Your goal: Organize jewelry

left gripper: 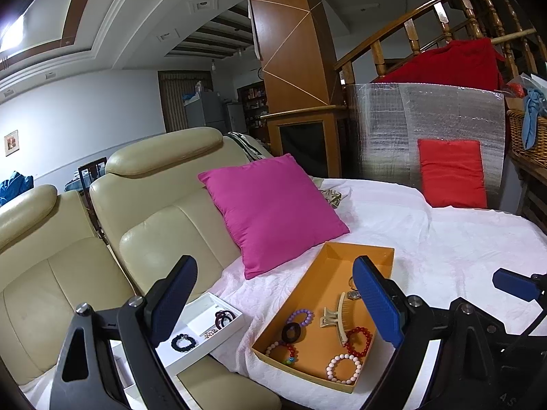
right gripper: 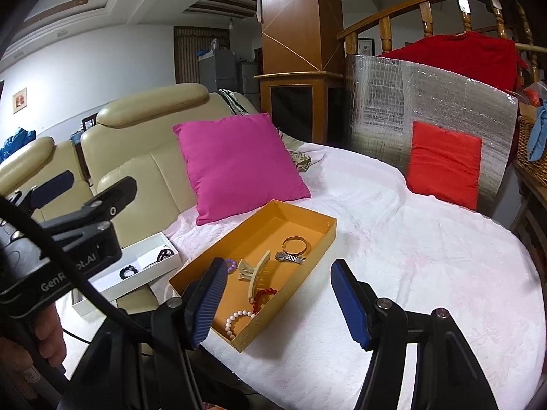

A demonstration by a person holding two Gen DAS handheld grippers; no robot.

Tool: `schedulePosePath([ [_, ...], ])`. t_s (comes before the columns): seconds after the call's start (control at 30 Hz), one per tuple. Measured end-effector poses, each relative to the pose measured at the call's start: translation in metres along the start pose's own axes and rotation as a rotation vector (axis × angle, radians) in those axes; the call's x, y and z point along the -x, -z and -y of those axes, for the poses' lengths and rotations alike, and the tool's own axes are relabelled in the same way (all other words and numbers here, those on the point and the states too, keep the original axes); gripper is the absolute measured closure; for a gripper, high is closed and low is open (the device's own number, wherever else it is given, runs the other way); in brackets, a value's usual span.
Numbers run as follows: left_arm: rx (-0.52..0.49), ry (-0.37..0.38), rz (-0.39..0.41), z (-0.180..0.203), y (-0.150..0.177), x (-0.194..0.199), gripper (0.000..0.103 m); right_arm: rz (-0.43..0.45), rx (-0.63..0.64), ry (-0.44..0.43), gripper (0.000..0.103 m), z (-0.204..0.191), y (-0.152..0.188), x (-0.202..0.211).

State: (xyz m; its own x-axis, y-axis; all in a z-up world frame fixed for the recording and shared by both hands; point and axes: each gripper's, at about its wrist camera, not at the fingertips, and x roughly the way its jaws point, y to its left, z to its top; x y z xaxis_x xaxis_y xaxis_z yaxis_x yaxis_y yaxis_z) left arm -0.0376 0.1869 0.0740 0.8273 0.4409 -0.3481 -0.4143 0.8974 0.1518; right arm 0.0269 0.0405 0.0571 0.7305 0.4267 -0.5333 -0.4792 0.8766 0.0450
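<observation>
An orange tray (left gripper: 333, 254) (right gripper: 301, 215) lies on the white cloth. It holds a cream hair claw (left gripper: 336, 317) (right gripper: 254, 270), a purple bead bracelet (left gripper: 301, 316), a black ring (left gripper: 291, 332), red beads (left gripper: 359, 341) (right gripper: 263, 295), pink-white bracelets (left gripper: 343, 369) (right gripper: 237, 321), a watch (right gripper: 290, 257) and a gold bangle (right gripper: 294, 244). A white divided box (left gripper: 205, 311) (right gripper: 150, 244) on the sofa seat holds a black bracelet (left gripper: 184, 342) (right gripper: 128, 271) and a dark hair tie (left gripper: 224, 317). My left gripper (left gripper: 275, 302) is open and empty above the tray and box. My right gripper (right gripper: 280, 302) is open and empty over the tray's near end.
A magenta cushion (left gripper: 273, 208) (right gripper: 236, 162) leans on the beige leather sofa (left gripper: 154, 218) behind the tray. A red cushion (left gripper: 451, 172) (right gripper: 444, 160) stands against a silver foil panel (left gripper: 444, 112). A wicker basket (left gripper: 526, 136) sits far right. The white cloth (right gripper: 410, 246) spreads right.
</observation>
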Motion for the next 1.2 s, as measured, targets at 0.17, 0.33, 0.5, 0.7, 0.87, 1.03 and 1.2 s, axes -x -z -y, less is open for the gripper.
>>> schedulePosePath([
  [0.17,0.002,-0.004,-0.002,-0.002,0.0,-0.003,0.011,-0.001,-0.003,0.0,0.036,0.0,-0.001,-0.002],
  [0.33,0.01,-0.011,-0.002,-0.005,0.001,-0.006,0.011,-0.005,-0.001,0.001,0.036,-0.003,-0.001,-0.006],
  [0.5,0.017,-0.013,-0.003,-0.009,0.002,-0.009,0.011,-0.017,0.003,0.003,0.036,-0.006,-0.001,-0.012],
  [0.7,0.022,-0.021,-0.004,-0.014,0.005,-0.011,0.011,-0.029,0.011,0.007,0.036,-0.012,0.0,-0.019],
  [0.87,0.023,-0.026,-0.008,-0.015,0.006,-0.014,0.011,-0.037,0.011,0.005,0.036,-0.014,0.0,-0.025],
  [1.03,0.017,-0.035,-0.011,-0.014,0.006,-0.017,0.011,-0.041,0.014,0.003,0.036,-0.015,0.0,-0.031],
  [1.2,0.001,-0.04,0.024,-0.005,0.005,-0.016,0.011,-0.04,0.012,0.0,0.036,-0.013,-0.001,-0.035],
])
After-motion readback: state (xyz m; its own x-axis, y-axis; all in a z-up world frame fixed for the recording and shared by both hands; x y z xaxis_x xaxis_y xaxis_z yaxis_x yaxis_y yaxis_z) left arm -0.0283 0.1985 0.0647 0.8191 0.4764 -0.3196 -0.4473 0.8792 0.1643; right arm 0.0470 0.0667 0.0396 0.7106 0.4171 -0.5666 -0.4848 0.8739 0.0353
